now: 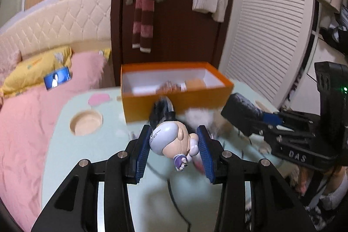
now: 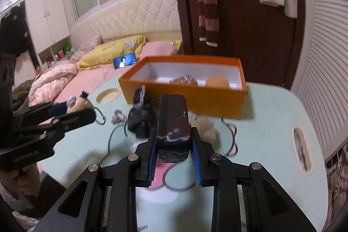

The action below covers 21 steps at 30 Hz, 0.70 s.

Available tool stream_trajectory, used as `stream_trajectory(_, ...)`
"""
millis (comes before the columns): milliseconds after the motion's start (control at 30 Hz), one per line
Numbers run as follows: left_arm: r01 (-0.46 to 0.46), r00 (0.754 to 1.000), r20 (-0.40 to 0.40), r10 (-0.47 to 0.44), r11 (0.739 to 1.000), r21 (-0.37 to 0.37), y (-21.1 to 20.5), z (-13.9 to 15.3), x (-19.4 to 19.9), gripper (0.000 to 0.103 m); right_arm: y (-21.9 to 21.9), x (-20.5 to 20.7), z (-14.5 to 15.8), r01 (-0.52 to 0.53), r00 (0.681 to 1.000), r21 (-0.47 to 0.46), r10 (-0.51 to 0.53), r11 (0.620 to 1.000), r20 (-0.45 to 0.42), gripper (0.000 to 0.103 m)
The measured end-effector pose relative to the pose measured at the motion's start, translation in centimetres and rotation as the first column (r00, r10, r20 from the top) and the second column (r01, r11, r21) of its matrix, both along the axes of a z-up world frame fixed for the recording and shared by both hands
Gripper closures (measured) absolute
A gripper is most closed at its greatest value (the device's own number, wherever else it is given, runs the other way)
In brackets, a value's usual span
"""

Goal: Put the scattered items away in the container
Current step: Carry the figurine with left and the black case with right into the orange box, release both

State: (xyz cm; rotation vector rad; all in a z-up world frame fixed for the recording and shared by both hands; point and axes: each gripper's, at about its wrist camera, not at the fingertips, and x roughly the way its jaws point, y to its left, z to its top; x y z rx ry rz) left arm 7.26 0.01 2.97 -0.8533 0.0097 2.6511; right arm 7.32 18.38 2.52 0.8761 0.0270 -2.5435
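An open orange box (image 1: 174, 104) (image 2: 184, 99) with a white inside stands at the far side of a pale green table (image 1: 87, 166) (image 2: 271, 123). It holds a few small items. My left gripper (image 1: 175, 140) is shut on a small cartoon figurine (image 1: 171, 138) with a grey-white head, held above the table in front of the box; both show at the left of the right wrist view (image 2: 74, 105). My right gripper (image 2: 174, 145) is shut on a worn black case (image 2: 173, 129), also seen in the left wrist view (image 1: 241, 115). A black toy (image 2: 141, 116) and a beige fluffy toy (image 2: 206, 128) lie by the box.
A bed with pink bedding (image 1: 24, 123) and a lit phone (image 1: 57, 77) lies left of the table. A dark door (image 1: 174, 25) with hanging scarves and clothes stands behind the box. A black cable (image 2: 113, 138) runs over the table. The table has a round cup recess (image 1: 86, 122).
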Motion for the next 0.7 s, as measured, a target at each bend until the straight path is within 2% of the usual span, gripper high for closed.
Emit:
stream_trajectory(233, 0.016, 1.000, -0.022, -0.016, 1.000, -0.005, 1.3, 2.2, -5.1, 0.059, -0.8, -4.1, 2.6, -0.006, 0.999, 0.017, 0.007, 1.000, -0.047, 0.076)
stream_trajectory(333, 0.021, 1.000, -0.004, -0.021, 1.000, -0.016, 2.0, 2.5, -7.6, 0.059, -1.0, -6.2, 2.9, 0.013, 0.999, 0.031, -0.011, 0.999, -0.053, 0.076)
stream_trajectory(567, -0.015, 0.996, 0.085, 0.016, 1.000, -0.009, 2.5, 0.7, -13.9, 0.059, -1.5, -12.1, 1.4, 0.034, 0.999, 0.031, -0.034, 0.999, 0.012, 0.076)
stream_trajectory(700, -0.031, 0.993, 0.116, 0.032, 0.999, -0.010, 2.4, -0.6, -15.6, 0.059, -1.9, -13.7, 0.4, 0.032, 0.999, 0.036, -0.033, 0.999, 0.037, 0.076)
